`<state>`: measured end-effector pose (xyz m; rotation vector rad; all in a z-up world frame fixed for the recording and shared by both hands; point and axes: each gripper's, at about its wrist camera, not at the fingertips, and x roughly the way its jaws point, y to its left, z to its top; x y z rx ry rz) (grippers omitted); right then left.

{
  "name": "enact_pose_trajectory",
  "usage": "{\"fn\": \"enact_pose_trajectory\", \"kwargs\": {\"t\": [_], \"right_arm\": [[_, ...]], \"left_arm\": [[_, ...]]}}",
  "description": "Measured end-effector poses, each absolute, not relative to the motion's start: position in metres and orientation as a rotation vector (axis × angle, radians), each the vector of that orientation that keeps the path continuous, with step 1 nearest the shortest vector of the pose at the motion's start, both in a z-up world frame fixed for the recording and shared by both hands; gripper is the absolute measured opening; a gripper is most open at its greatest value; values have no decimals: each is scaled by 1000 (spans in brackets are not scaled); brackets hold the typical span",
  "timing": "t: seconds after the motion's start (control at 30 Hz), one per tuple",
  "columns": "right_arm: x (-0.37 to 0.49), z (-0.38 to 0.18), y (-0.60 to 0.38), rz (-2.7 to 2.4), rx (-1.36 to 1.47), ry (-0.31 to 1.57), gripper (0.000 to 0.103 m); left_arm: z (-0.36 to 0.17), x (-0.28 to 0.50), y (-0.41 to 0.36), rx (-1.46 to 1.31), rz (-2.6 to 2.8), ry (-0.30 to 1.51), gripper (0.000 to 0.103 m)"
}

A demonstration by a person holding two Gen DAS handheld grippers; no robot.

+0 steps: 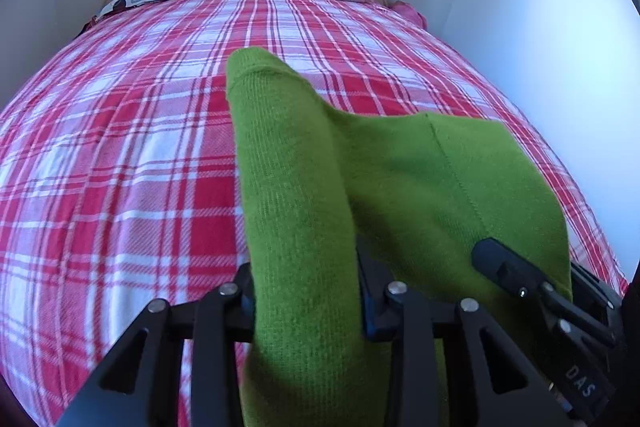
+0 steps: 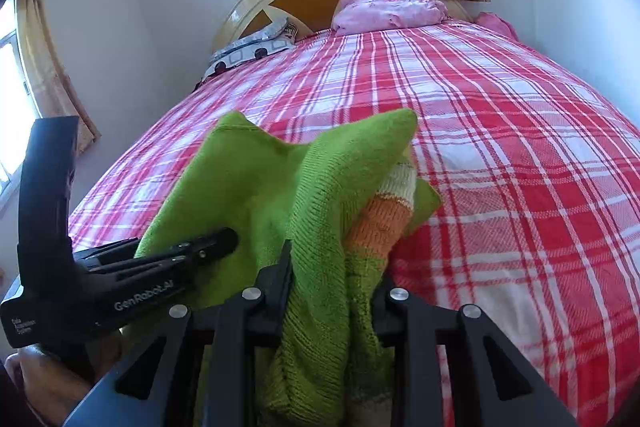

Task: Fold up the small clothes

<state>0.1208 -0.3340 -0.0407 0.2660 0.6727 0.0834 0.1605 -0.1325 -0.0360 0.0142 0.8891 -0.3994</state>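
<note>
Over the red checked bed, both claws hold one green knit top up off the blanket. Your left claw is clamped on a green fold, and your right claw is clamped on a bunch with an orange and white stripe. Keep both grips tight. Lift evenly, pull the cloth flat between them, then lay it down smooth before you fold.
</note>
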Motion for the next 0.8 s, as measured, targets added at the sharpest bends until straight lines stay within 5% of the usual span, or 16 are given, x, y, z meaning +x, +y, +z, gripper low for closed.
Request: {"fn": "enact_pose_trajectory", "kwargs": {"t": [0.4,0.8], "right_arm": [[39,-3,-286,194,419,629,27],[-35,-16,-199,323,425,671,27]], "left_arm": [[-1,80,-69,18,-397,893,36],[-20,16,16,-16,-304,948,36]]}}
